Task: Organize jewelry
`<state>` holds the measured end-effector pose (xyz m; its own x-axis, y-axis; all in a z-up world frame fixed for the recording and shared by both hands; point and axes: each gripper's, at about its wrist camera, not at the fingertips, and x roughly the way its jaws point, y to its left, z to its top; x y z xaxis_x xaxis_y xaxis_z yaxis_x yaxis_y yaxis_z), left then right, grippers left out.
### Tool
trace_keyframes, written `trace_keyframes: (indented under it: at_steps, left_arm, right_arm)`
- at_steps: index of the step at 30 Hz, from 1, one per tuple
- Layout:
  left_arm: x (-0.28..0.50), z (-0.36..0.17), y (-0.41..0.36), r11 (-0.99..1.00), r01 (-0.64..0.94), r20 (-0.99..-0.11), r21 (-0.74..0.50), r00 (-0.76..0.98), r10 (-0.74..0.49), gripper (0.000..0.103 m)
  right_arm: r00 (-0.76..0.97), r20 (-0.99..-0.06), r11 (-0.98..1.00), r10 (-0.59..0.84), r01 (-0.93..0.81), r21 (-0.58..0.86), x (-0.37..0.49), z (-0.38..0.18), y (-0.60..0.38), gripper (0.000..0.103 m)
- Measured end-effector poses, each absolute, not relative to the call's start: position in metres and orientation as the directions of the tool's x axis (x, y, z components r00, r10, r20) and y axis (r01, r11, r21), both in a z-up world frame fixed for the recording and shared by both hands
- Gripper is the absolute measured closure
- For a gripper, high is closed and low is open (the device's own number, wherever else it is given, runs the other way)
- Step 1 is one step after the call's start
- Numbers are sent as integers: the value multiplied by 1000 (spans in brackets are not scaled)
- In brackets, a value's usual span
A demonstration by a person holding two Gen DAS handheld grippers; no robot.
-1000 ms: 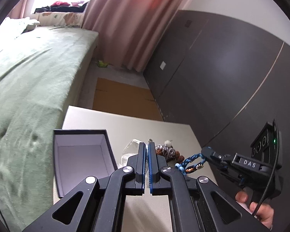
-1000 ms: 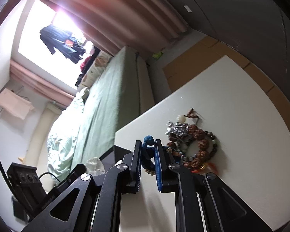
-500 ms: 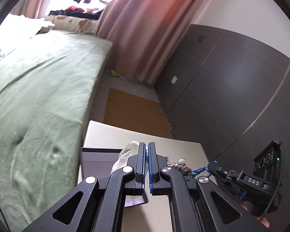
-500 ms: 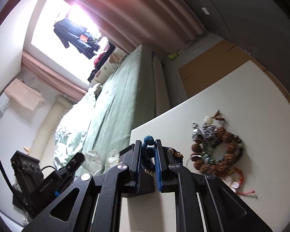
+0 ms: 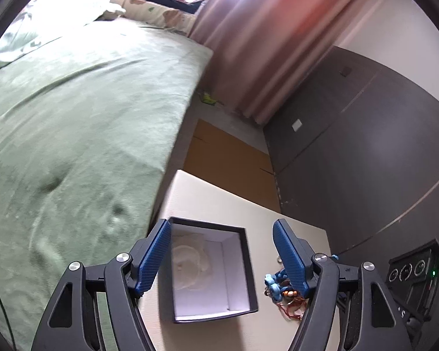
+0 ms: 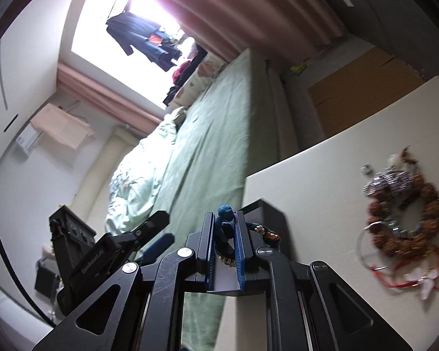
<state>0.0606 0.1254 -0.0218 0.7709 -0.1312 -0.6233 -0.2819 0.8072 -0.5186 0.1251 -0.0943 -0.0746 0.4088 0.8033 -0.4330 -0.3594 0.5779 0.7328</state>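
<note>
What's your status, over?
Left gripper opening, nothing between jaws. Right gripper shut on blue bracelet. Open box below. Path clear.

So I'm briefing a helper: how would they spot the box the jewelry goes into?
On the cream table beside the green bed, look at the corner nearest the bed. The open box there is square, black outside, white inside, unlike the loose beaded bracelets heaped further along.
</note>
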Motion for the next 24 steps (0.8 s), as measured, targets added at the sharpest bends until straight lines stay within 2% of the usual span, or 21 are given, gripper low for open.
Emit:
trace_keyframes:
  at_steps: [4,5,6,8,15,18,24]
  left_arm:
    - [57,-24,137,783,-311,-624,-539,772,-124,30]
    - [56,-23,138,781,-313,-623,-540,773,-121,30]
    - [55,-23,140,781,-315,-622,-540,774,-118,30]
    - [54,-22,141,782,-316,-623,-537,773,-116,30]
    - [58,-22,126,800,-297,-632,-522,765,-128,30]
    - [64,-24,114,813,-278,-635,-511,760,-138,30]
    - [76,-26,84,834,-230,-633,-502,754,-173,30]
  right_arm:
    - [376,-445,572,813,-376,729,121,-78,-74,87]
    - [363,-480,597,799,-371,711,121,-80,-68,79]
    - [339,-503,604,795,-370,706,122,-82,-63,57]
    - [342,-509,610,790,-358,707,119,-84,-67,39]
    - [405,-551,671,729,-267,692,128,-82,-113,39]
    - [451,-576,710,681,-217,670,131,-78,-142,35]
    - [495,-586,730,642,-159,665,133,-71,-183,34]
